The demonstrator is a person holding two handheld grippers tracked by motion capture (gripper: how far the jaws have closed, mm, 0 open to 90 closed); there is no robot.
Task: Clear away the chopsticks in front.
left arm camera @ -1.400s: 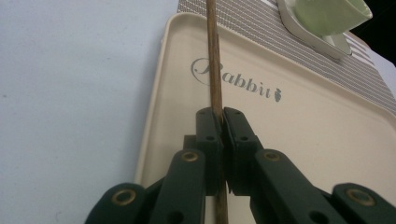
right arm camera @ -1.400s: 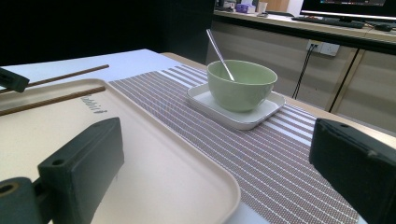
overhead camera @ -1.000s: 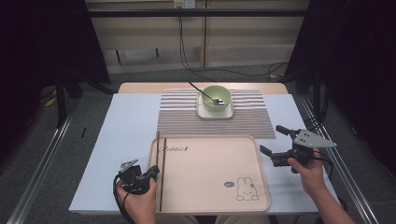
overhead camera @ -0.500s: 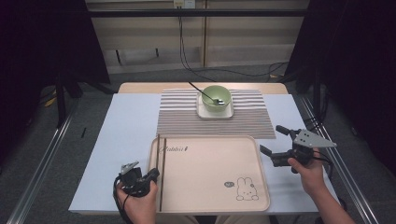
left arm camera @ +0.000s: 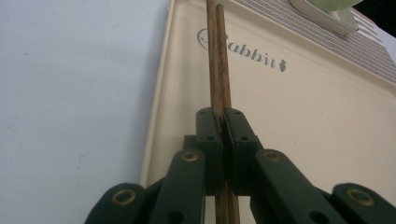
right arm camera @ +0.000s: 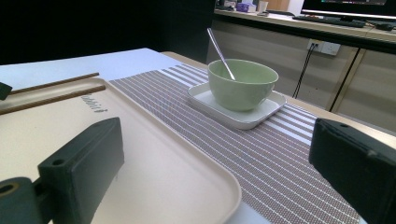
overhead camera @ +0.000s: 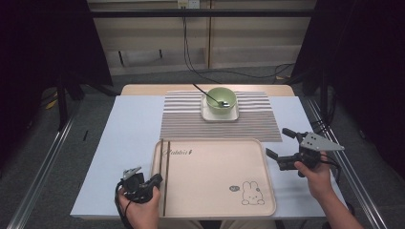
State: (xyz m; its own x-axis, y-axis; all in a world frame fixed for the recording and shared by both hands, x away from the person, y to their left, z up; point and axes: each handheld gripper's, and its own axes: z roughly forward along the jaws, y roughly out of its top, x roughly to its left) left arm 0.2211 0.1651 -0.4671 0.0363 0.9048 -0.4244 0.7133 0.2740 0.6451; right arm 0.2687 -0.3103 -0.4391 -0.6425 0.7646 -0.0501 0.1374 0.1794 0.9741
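Black grippers [overhead camera: 285, 148] with brass-coloured rivets on blocky fingers [left arm camera: 208, 135], a grey triangular plate, apparently bare forearms.

Green bowl [overhead camera: 222, 99] with a metal spoon [overhead camera: 208, 96] leaning inside, standing on a white square plate [overhead camera: 219, 114] at the far middle of the table. Striped placemat [overhead camera: 181, 119] beneath the plate, lying on a pale blue table cover [overhead camera: 124, 129]. Black cables [overhead camera: 191, 57] trailing across the grey floor [overhead camera: 33, 157] beyond the table's far edge.
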